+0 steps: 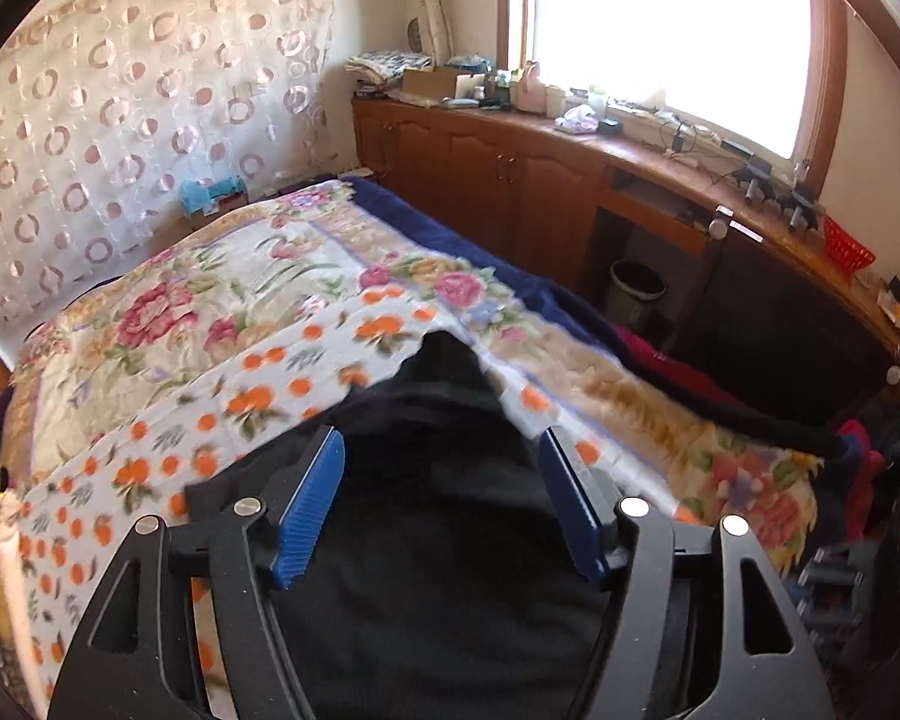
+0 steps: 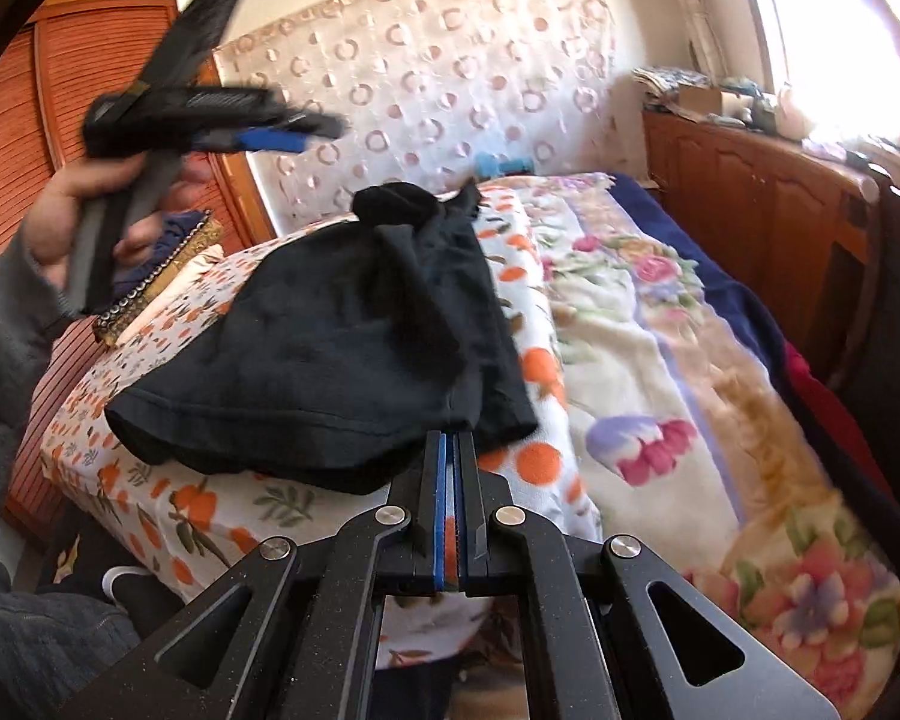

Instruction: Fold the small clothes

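At the far left of the right wrist view, the person's hand (image 2: 93, 204) holds the left gripper (image 2: 306, 132) up in the air, above and left of the bed; it is blurred there. In its own camera the left gripper (image 1: 441, 501) has its blue pads (image 1: 309, 507) spread wide apart, with nothing between them, hovering over the black garment (image 1: 444, 516).

The black garment (image 2: 342, 336) lies crumpled on an orange-print cloth (image 2: 174, 516) at the near left part of the bed. Its hemmed edge faces the near side, and a bunched knot of fabric sits at its far end.

Right of the garment's middle, at its near right corner, the right gripper (image 2: 450, 450) has its jaws pressed together. The tips meet the hem of the garment, and the fabric appears pinched between them, though the exact hold is hard to make out.

Further right, a floral blanket (image 2: 660, 324) covers the bed, with a dark blue cover (image 2: 744, 300) along its right edge. Beyond that stands a wooden cabinet (image 1: 486, 162) under a bright window (image 1: 672, 18).
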Motion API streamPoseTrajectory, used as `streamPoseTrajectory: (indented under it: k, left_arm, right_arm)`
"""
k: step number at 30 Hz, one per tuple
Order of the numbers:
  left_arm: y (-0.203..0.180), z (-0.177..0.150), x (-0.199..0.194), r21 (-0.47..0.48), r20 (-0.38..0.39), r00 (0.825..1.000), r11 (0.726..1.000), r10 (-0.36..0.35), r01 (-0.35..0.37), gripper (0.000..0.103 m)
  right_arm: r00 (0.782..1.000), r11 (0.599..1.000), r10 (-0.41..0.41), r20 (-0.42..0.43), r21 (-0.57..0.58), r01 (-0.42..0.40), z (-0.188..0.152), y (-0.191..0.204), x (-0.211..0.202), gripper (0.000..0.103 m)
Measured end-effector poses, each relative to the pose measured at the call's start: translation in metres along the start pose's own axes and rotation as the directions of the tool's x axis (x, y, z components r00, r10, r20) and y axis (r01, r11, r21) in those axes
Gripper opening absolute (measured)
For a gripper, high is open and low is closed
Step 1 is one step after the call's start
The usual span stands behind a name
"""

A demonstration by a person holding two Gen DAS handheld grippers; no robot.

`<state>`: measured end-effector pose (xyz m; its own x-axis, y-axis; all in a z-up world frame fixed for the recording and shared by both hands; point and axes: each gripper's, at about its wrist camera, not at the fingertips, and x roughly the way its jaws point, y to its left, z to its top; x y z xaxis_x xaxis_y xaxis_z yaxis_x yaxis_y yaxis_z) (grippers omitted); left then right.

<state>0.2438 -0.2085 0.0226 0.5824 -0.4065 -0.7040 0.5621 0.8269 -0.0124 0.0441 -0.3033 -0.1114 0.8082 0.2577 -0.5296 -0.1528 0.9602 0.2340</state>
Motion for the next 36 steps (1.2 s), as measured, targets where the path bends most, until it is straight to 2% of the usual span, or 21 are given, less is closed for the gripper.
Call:
streamPoseTrajectory:
  k: [5, 7, 8, 9, 11, 14, 18, 20, 23, 27, 30, 32, 36]
  left_arm:
    - [0.030, -0.045, -0.003, -0.038, -0.034, 0.999, 0.999, 0.023, -0.024, 0.068]
    - [0.043, -0.063, -0.002, -0.057, -0.050, 0.998, 0.998, 0.038, -0.041, 0.068]
    - [0.051, -0.073, -0.002, -0.070, -0.058, 0.997, 0.996, 0.053, -0.057, 0.068]
    - [0.056, -0.079, -0.001, -0.077, -0.064, 0.996, 0.995, 0.061, -0.066, 0.068]
    - [0.065, -0.091, 0.001, -0.101, -0.074, 0.995, 0.993, 0.061, -0.068, 0.068]
    - [0.075, -0.104, 0.001, -0.133, -0.074, 0.996, 0.990, 0.041, -0.051, 0.068]
    - [0.077, -0.116, -0.001, -0.142, -0.070, 0.996, 0.988, 0.059, -0.069, 0.068]
    - [0.076, -0.122, -0.003, -0.144, -0.070, 0.995, 0.987, 0.067, -0.076, 0.068]
    - [0.076, -0.128, -0.006, -0.151, -0.064, 0.996, 0.986, 0.058, -0.067, 0.068]
    - [0.075, -0.134, -0.006, -0.159, -0.064, 0.997, 0.986, 0.045, -0.054, 0.068]
    - [0.072, -0.136, -0.004, -0.158, -0.068, 0.997, 0.986, 0.038, -0.049, 0.068]
    - [0.071, -0.138, -0.004, -0.157, -0.068, 0.997, 0.987, 0.036, -0.046, 0.068]
    - [0.068, -0.140, -0.006, -0.163, -0.063, 0.998, 0.986, 0.027, -0.037, 0.068]
  right_arm:
    - [0.999, 0.999, -0.037, 0.030, 0.001, 0.037, 0.010, -0.006, -0.015, 0.002]
    - [0.999, 0.999, -0.033, 0.043, -0.020, 0.034, 0.019, -0.004, -0.014, 0.011]
    - [0.999, 0.999, -0.027, 0.046, -0.039, 0.029, 0.028, 0.000, -0.012, 0.022]
    - [0.999, 0.997, -0.022, 0.048, -0.066, 0.025, 0.037, 0.005, -0.007, 0.038]
    - [0.998, 0.992, -0.017, 0.067, -0.125, 0.026, 0.058, 0.017, 0.004, 0.053]
    - [0.999, 0.982, 0.017, 0.051, -0.188, -0.007, 0.091, 0.035, 0.037, 0.053]
    - [1.000, 0.961, 0.018, -0.017, -0.274, -0.022, 0.139, 0.056, 0.097, 0.053]
    - [0.997, 0.946, -0.024, -0.074, -0.323, -0.001, 0.159, 0.063, 0.134, 0.053]
    - [0.989, 0.922, -0.076, -0.128, -0.387, 0.021, 0.176, 0.072, 0.167, 0.053]
    - [0.978, 0.882, -0.130, -0.160, -0.470, 0.040, 0.189, 0.082, 0.190, 0.053]
    - [0.958, 0.834, -0.226, -0.174, -0.543, 0.098, 0.196, 0.078, 0.207, 0.053]
    - [0.952, 0.835, -0.256, -0.169, -0.535, 0.130, 0.208, 0.067, 0.212, 0.053]
    - [0.947, 0.899, -0.298, -0.118, -0.369, 0.237, 0.239, 0.027, 0.196, 0.053]
